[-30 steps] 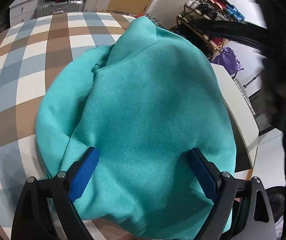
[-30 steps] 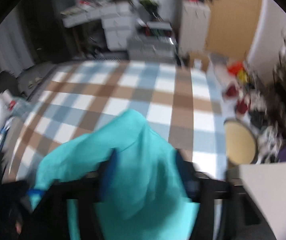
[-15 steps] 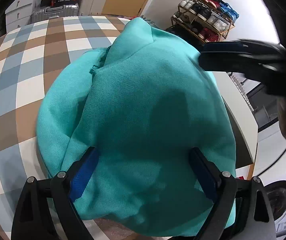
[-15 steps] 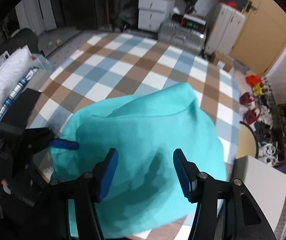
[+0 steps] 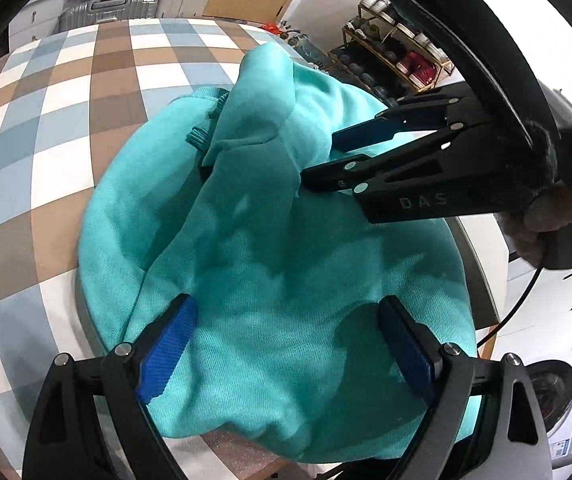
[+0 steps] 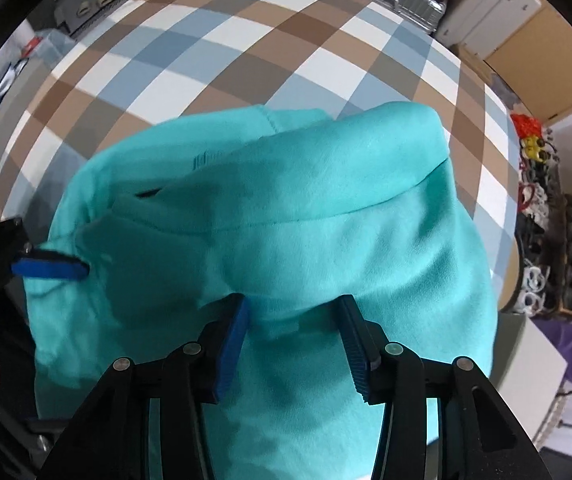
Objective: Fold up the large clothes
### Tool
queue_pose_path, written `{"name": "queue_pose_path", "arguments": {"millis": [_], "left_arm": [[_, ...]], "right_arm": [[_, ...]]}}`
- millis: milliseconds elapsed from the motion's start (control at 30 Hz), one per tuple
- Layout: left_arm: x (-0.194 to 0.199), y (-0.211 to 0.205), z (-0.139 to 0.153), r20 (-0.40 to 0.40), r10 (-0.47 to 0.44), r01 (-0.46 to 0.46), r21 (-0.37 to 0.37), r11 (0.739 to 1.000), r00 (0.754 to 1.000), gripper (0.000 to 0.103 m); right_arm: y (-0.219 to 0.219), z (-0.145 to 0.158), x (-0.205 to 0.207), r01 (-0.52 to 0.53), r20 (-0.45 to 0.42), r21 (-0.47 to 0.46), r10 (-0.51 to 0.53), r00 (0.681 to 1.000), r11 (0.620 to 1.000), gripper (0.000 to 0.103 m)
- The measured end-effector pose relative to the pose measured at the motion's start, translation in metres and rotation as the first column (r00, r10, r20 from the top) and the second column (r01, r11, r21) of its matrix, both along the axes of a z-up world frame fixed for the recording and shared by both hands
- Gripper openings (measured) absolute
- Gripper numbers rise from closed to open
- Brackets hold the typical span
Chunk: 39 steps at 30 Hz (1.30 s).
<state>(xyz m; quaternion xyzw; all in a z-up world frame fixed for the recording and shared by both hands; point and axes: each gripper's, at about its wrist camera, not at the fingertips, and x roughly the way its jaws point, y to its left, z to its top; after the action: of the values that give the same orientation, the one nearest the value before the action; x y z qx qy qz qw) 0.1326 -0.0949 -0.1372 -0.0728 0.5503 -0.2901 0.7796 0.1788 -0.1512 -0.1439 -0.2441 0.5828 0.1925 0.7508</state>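
Your right gripper [image 6: 294,344] has come down onto the turquoise hoodie [image 6: 326,216], jaws half-narrowed but not yet pinching cloth, while your left gripper [image 5: 286,348] waits wide open, so the next fold can begin.

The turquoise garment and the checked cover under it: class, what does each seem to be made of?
Garment: soft matte knit, likely cotton fleece; fine ribbed weave shows and it creases softly. Checked cover: smooth, flat printed fabric, possibly a cotton sheet; the material is uncertain.
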Motion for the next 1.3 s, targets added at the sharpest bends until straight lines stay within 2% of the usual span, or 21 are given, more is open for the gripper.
{"name": "queue_pose_path", "arguments": {"millis": [100,167,267,367,433,600,767,867,933,1000,1033,1167,1233,1300], "left_arm": [[-0.001,0.000,0.000,-0.002,-0.011,0.011,-0.016,1.000,1.000,0.089],[-0.005,-0.001,0.000,0.008,-0.019,0.019,-0.019,1.000,1.000,0.089],[-0.006,0.000,0.001,0.016,-0.015,0.015,-0.020,1.000,1.000,0.089],[-0.007,-0.001,0.002,0.019,-0.007,0.007,-0.013,1.000,1.000,0.089],[-0.009,-0.003,0.003,0.027,-0.007,0.007,-0.003,1.000,1.000,0.089],[-0.008,-0.006,0.003,0.045,-0.008,0.006,0.027,1.000,0.999,0.089],[-0.008,-0.008,0.004,0.046,-0.007,0.005,0.042,0.999,0.999,0.089],[-0.009,-0.010,0.004,0.053,-0.005,0.003,0.050,0.999,0.999,0.089],[-0.011,-0.011,0.004,0.060,-0.012,0.009,0.059,0.998,0.998,0.089],[-0.011,-0.013,0.005,0.062,-0.010,0.006,0.064,0.998,0.998,0.089],[-0.011,-0.014,0.005,0.062,-0.011,0.007,0.067,0.998,0.998,0.089],[-0.010,-0.012,0.005,0.061,-0.013,0.009,0.066,0.998,0.998,0.089],[-0.010,-0.012,0.004,0.063,-0.013,0.009,0.065,0.998,0.998,0.089],[-0.010,-0.011,0.004,0.065,-0.010,0.006,0.065,0.998,0.998,0.089]], "right_arm": [[-0.004,0.014,-0.007,0.004,0.026,0.034,-0.005,1.000,0.999,0.048],[-0.016,0.038,-0.015,0.006,0.023,0.065,-0.008,1.000,0.998,0.045],[-0.046,0.060,-0.018,0.084,0.019,0.110,-0.087,0.996,0.990,0.049],[-0.072,0.050,-0.012,0.163,-0.046,0.064,-0.160,0.986,0.985,0.049],[-0.084,0.035,-0.010,0.192,-0.114,0.078,-0.182,0.977,0.978,0.049],[-0.080,0.004,-0.004,0.171,-0.124,0.089,-0.159,0.979,0.981,0.051],[-0.085,0.007,-0.002,0.174,-0.151,0.120,-0.155,0.976,0.977,0.051],[-0.073,0.028,-0.001,0.093,-0.112,0.069,-0.085,0.990,0.993,0.050],[-0.067,0.049,0.004,0.076,-0.063,0.116,-0.070,0.996,0.990,0.049],[-0.059,0.071,0.020,0.111,-0.005,0.210,-0.113,0.994,0.971,0.050],[-0.053,0.072,0.028,0.122,0.005,0.221,-0.126,0.992,0.968,0.050],[-0.017,0.034,0.053,0.114,-0.013,0.096,-0.113,0.993,0.989,0.050],[-0.009,0.003,0.062,0.129,-0.015,0.040,-0.128,0.992,0.991,0.050],[-0.010,-0.016,0.070,0.172,-0.022,0.032,-0.171,0.985,0.985,0.049]]}}
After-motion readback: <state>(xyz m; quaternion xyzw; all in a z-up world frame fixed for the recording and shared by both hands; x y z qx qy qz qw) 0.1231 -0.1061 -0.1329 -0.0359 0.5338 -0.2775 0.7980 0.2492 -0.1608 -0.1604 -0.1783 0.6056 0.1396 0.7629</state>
